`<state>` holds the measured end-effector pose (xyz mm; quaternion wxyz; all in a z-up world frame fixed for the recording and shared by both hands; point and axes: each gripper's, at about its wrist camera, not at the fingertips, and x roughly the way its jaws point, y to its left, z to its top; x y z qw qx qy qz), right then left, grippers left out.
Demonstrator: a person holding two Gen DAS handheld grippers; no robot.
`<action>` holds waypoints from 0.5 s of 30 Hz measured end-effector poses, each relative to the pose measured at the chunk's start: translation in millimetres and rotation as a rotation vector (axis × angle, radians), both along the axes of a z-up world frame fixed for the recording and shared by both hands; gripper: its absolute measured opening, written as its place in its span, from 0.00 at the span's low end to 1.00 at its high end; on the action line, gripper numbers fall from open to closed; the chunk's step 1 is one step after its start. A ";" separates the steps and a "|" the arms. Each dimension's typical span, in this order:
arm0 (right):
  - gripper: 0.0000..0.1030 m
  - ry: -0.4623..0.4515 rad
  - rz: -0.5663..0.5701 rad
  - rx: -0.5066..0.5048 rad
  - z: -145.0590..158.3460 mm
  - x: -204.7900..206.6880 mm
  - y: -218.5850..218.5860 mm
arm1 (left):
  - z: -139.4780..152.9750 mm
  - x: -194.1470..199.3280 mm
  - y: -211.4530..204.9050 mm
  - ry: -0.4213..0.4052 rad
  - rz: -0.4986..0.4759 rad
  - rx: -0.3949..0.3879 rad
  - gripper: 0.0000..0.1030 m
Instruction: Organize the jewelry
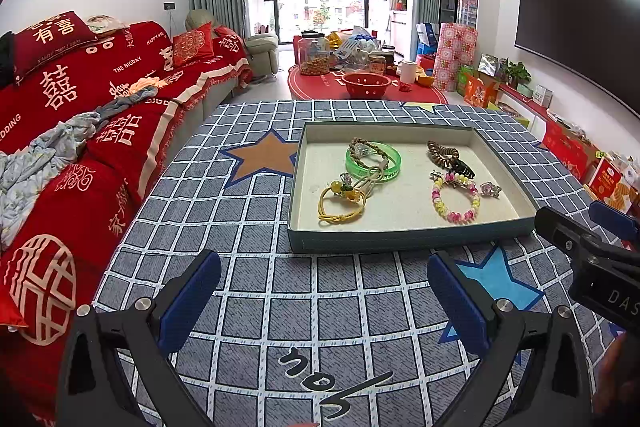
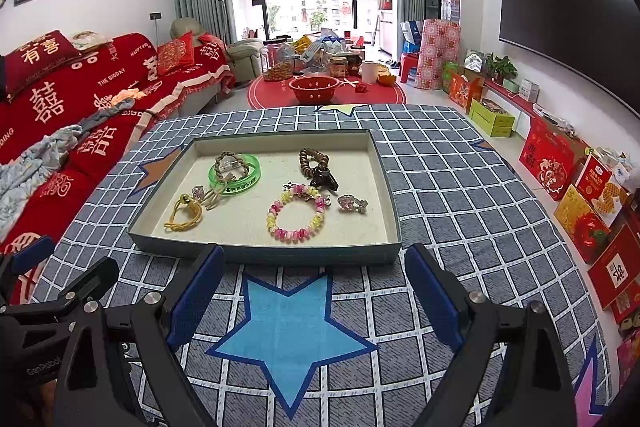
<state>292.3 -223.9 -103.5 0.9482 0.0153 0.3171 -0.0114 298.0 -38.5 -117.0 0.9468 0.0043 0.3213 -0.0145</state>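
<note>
Checked tablecloth (image 1: 280, 307) beneath both spread tools (image 1: 324, 303) (image 2: 314, 301), facing tray (image 2: 264, 253).

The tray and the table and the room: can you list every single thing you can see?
tray: 1, grey-blue with a cream inside, on the table
green bangle: 1, clear green, back left in the tray
braided bracelet: 1, brown, lying over the green bangle
yellow hair tie: 1, yellow, front left in the tray
bead bracelet: 1, pink and yellow, front middle of the tray
brown bead bracelet: 1, brown, back right in the tray
claw clip: 1, dark, touching the brown bead bracelet
small clip: 1, pinkish, right of the bead bracelet
tablecloth: 1, grey checked with stars
sofa: 1, red cover, left
red basket: 1, on the round red rug
left hand-held gripper: open, empty
right hand-held gripper: open, empty
</note>
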 end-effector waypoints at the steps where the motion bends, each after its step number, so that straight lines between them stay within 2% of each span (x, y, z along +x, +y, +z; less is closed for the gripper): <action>1: 0.90 0.000 0.000 -0.001 0.1 -0.1 0.2 | 0.4 -0.5 -0.1 0.000 0.000 0.000 1.00; 15: 0.90 -0.002 0.000 0.002 -0.9 -0.6 -0.2 | -0.1 0.0 -0.2 -0.001 0.000 0.003 1.00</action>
